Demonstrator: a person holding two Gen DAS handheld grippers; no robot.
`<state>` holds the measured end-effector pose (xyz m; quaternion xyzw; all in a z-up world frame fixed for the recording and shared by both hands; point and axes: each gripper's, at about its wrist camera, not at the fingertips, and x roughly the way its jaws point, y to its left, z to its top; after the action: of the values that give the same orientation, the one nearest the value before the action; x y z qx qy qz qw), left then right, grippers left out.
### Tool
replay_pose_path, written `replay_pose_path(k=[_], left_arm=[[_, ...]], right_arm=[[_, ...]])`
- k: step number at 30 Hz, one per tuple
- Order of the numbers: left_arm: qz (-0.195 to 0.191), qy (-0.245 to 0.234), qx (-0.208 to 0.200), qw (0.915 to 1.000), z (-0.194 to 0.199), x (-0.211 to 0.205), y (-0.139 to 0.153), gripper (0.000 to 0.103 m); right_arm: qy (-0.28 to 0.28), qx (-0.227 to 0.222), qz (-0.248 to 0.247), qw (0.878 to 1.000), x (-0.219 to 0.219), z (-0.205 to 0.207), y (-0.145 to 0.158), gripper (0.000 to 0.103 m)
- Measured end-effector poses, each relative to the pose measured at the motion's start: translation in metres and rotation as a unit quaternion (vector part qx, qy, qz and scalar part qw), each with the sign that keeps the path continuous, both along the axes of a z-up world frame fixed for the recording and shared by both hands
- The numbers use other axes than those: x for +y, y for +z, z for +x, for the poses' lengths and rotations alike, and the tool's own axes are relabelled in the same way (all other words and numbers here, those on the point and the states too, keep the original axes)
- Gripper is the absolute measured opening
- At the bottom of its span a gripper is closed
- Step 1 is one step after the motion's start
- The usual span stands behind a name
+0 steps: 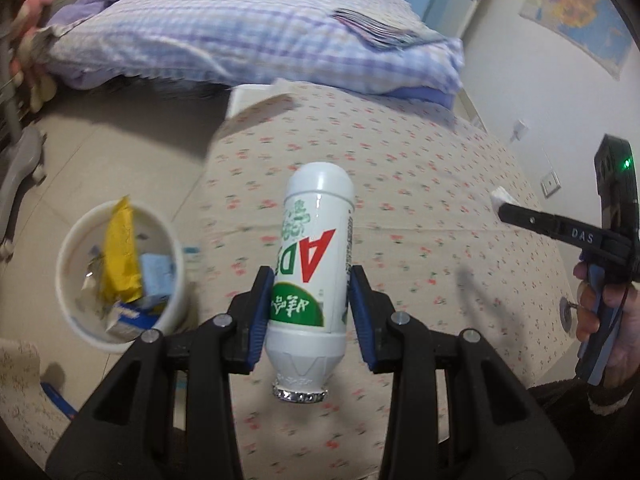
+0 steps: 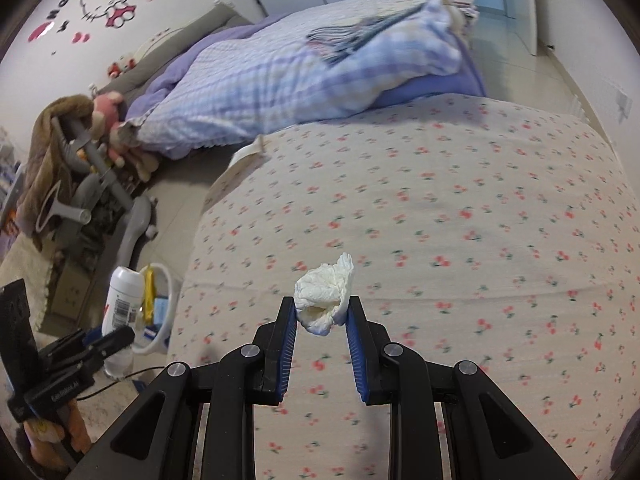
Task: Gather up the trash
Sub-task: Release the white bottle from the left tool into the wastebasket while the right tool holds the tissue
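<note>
Left gripper (image 1: 310,312) fingers clamp the white drink bottle (image 1: 310,264) upside down, right gripper (image 2: 322,316) fingers pinch a crumpled tissue (image 2: 325,296), both over the bed (image 2: 440,240), likely bound for the white trash bin (image 1: 120,276) left of the left fingers.

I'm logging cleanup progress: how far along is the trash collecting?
Done: the white bin on the floor already holds wrappers and cartons. In hand: the left gripper clamps a white bottle, the right gripper a crumpled tissue. Left: both still need dropping in the bin.
</note>
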<state>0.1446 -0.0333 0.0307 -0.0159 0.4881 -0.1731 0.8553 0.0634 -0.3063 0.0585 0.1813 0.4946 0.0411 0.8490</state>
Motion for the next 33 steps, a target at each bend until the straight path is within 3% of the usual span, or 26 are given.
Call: replay_pose_path(k=[11, 22, 29, 31, 33], left_arm=[[-0.013, 0.115, 0.011, 0.9932, -0.005, 0.118, -0.012, 0.04], [-0.003, 0.167, 0.048, 0.9848, 0.013, 0.174, -0.042, 0.04], [-0.008, 0.163, 0.022, 0.9863, 0.035, 0.185, -0.056, 0.04], [-0.011, 0.167, 0.029, 0.9854, 0.039, 0.19, -0.063, 0.043], [-0.014, 0.184, 0.048, 0.9816, 0.04, 0.197, -0.066, 0.066]], right_arm=[[0.08, 0.0, 0.004, 0.997, 0.108, 0.026, 0.0, 0.026], [0.137, 0.009, 0.001, 0.991, 0.194, 0.048, -0.013, 0.026], [0.151, 0.019, 0.001, 0.988, 0.228, 0.062, -0.026, 0.026], [0.152, 0.02, 0.005, 0.988, 0.236, 0.066, -0.029, 0.026], [0.153, 0.021, 0.011, 0.988, 0.243, 0.069, -0.031, 0.026]])
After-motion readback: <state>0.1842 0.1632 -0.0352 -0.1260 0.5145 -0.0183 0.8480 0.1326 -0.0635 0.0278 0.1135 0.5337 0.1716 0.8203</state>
